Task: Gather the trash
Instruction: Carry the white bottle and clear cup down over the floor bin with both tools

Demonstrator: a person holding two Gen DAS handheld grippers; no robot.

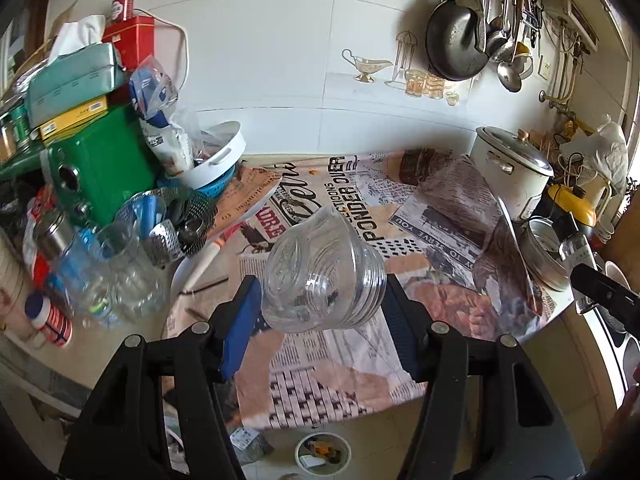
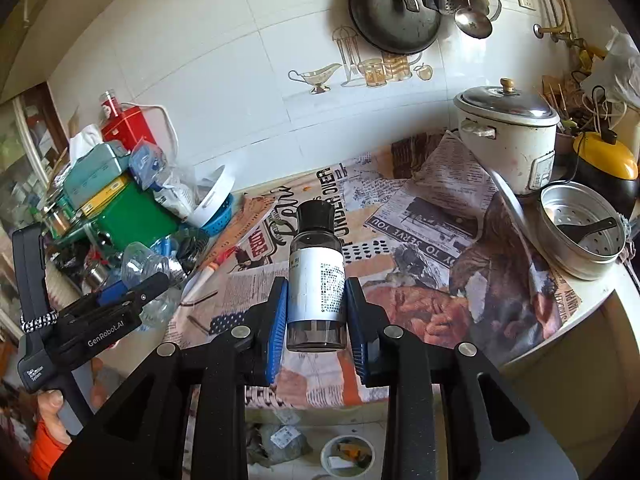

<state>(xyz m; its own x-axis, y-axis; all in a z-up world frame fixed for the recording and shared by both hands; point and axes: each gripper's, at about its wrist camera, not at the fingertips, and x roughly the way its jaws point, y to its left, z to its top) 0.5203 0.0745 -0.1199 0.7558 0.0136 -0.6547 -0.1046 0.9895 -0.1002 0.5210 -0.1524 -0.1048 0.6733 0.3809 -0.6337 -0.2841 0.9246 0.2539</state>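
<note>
Left wrist view shows the left hand-held gripper (image 1: 320,304) clamping a clear empty plastic jar (image 1: 324,272) above the newspaper-covered worktop (image 1: 420,216), while right wrist view shows the right hand-held gripper (image 2: 316,312) grasping a black-capped labelled bottle (image 2: 316,276), plus a steamer pot (image 2: 580,232) holding a black spoon (image 2: 588,230).

Light: bright daylight from the right, washing out that edge
Shadows: soft, behind the hanging black round wok (image 1: 454,46)
Edges: fisheye-bent, dark corners (both views)
Focus: sharp
</note>
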